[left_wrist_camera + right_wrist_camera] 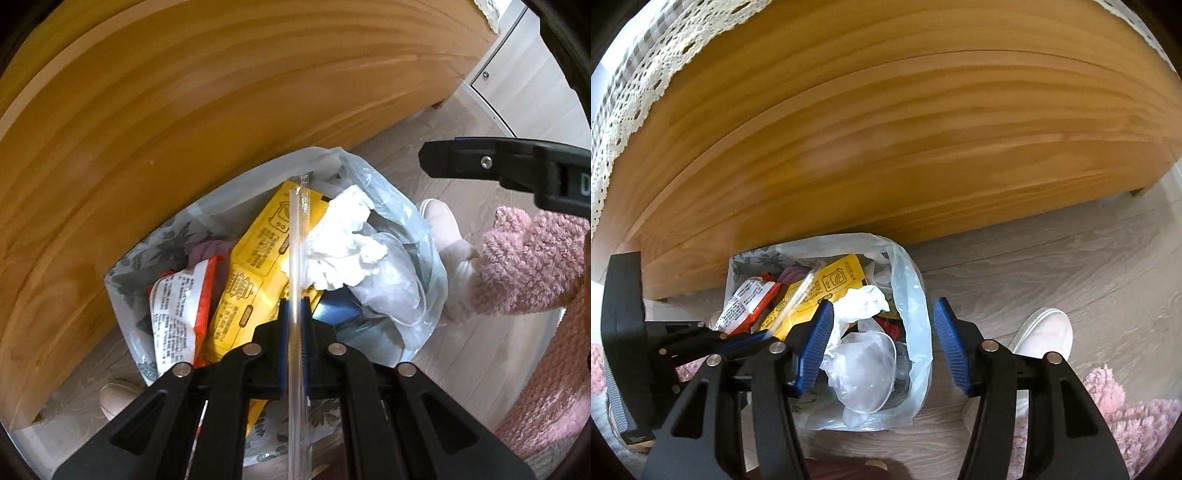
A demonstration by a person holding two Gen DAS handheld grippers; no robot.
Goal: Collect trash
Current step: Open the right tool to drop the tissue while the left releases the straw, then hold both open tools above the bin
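You are holding a clear straw wrapper (298, 236) clenched in your left gripper (294, 317) over the trash bag (424, 236) at lower center, right gripper (882, 343) spread empty; releasing it probably comes next.

The grey wood-grain floor (1052, 258) carries a translucent trash bag (912, 295) standing just beside a pine bed frame (886, 129), 1 white shoe (1045, 332) nearby, and a pink shaggy rug (1126, 417).

Soft daylight, no harsh shadows; heavy fisheye warp, dark vignette at corners.
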